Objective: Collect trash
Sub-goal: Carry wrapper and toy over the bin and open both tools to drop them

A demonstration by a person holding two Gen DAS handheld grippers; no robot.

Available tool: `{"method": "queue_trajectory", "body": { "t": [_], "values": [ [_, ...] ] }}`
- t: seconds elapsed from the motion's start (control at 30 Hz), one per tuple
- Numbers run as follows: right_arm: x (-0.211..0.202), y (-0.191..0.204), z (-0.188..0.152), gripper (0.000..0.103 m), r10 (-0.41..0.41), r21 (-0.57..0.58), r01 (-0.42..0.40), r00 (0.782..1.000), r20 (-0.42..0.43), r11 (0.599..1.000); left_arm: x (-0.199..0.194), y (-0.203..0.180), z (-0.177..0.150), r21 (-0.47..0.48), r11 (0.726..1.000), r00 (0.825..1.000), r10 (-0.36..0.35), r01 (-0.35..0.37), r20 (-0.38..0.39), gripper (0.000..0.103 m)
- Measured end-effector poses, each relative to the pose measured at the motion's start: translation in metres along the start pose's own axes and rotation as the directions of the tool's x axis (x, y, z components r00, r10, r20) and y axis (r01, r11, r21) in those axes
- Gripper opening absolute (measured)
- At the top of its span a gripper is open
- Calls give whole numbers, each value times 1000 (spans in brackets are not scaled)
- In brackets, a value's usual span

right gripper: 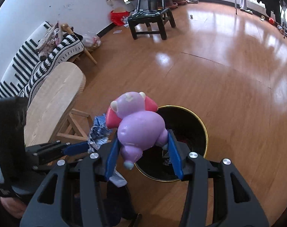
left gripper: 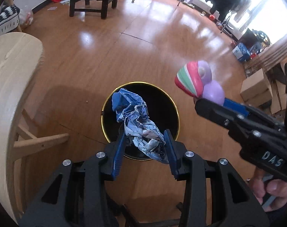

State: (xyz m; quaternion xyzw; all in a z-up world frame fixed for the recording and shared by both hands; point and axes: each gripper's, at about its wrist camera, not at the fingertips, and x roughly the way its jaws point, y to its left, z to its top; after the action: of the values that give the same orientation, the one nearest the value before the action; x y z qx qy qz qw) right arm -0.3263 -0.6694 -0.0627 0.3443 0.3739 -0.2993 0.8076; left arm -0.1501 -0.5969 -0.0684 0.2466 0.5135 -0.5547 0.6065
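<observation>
1. Risk nearest: the left gripper (left gripper: 145,147) clenches a crumpled blue wrapper (left gripper: 137,123) over the black bin (left gripper: 176,111); its long axis points away, and the near tail may snag a finger.
2. Farther right, the right gripper (right gripper: 142,151) grasps a purple toy (right gripper: 137,128), head pointing far, overhanging the bin's left rim; it could bounce out.

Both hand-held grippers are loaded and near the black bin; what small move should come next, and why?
Probably open the left hand-held gripper and let go of the crumpled blue-and-white wrapper. In its wrist view the wrapper already hangs over the mouth of the gold-rimmed black bin, so it should drop in. The right hand-held gripper holds the purple toy nearer the bin's edge, so it can follow.
</observation>
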Motion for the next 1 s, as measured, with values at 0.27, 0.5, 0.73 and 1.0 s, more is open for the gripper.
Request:
{"method": "queue_trajectory", "body": {
  "t": [0.27,0.5,0.73,1.0],
  "values": [
    [15,-5,10,52,-7,20,8,1000,-4,1000,8,6,10,31,999,1000,5,-5,5,42],
    [14,-9,14,69,-24,50,23,1000,20,998,9,1,14,43,998,999,38,-39,25,73],
    [11,5,17,72,-4,35,3,1000,26,999,-23,27,11,-52,998,996,45,-41,78,74],
    [1,115,32,75,143,-127,-136,988,49,983,-169,130,-37,-302,947,939,200,-112,280,78]
  ]
}}
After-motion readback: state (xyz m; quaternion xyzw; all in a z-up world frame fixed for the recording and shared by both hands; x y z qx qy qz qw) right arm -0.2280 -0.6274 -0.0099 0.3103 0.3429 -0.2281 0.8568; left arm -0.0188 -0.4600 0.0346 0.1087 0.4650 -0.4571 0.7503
